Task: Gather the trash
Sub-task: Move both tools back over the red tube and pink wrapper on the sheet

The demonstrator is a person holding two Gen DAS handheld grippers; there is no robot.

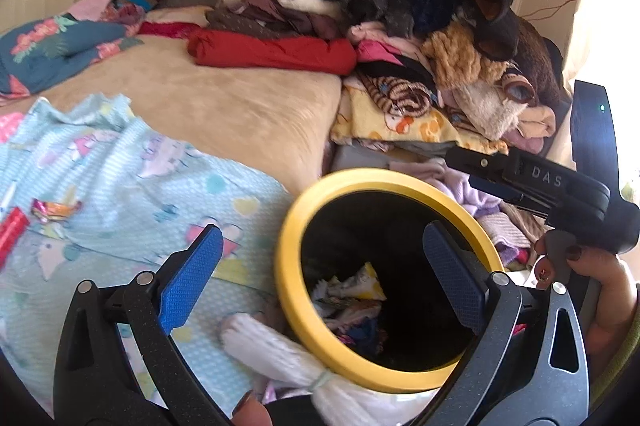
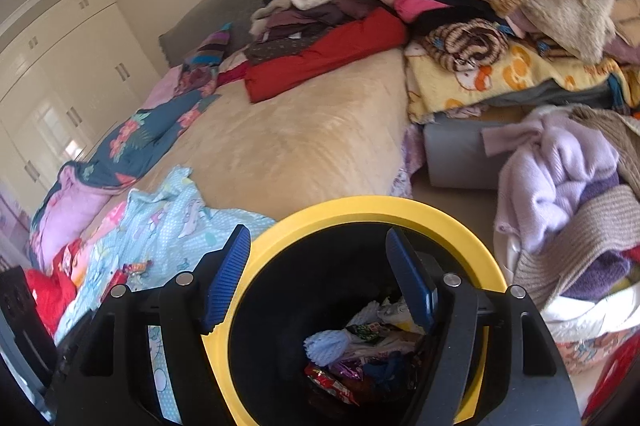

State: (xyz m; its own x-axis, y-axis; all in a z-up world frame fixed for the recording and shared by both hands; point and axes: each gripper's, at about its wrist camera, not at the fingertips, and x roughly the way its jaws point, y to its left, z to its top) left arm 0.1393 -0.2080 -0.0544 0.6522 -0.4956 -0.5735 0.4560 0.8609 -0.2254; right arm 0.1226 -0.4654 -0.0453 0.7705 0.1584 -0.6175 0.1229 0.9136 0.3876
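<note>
Over the bin: both my tongs hang above the yellow-rimmed bin (image 2: 360,209), which stands at the foot of the bed (image 1: 224,105).
Left tongs: the left tongs (image 1: 320,282) stand wide, blue pads far apart, nothing between them.
Right tongs: the right tongs (image 2: 320,278) are parted too, a bit narrower, empty, pointing straight into the bin's mouth.
Done so far: I can see a heap of wrappers (image 2: 360,354) down in the bin, crumpled paper, a red packet, some foil. I'd judge a good share is already collected.
Still out: a shiny candy wrapper (image 1: 54,209) lies on the light blue blanket (image 1: 132,165), and a red packet (image 1: 12,234) just beside it at the frame's edge.
Not trash: the clothes pile (image 1: 400,17) at the bed's far side, I leave that.
Next, my guess: swing the left tongs back over the blanket for that wrapper.
Progress: well along, not finished.
</note>
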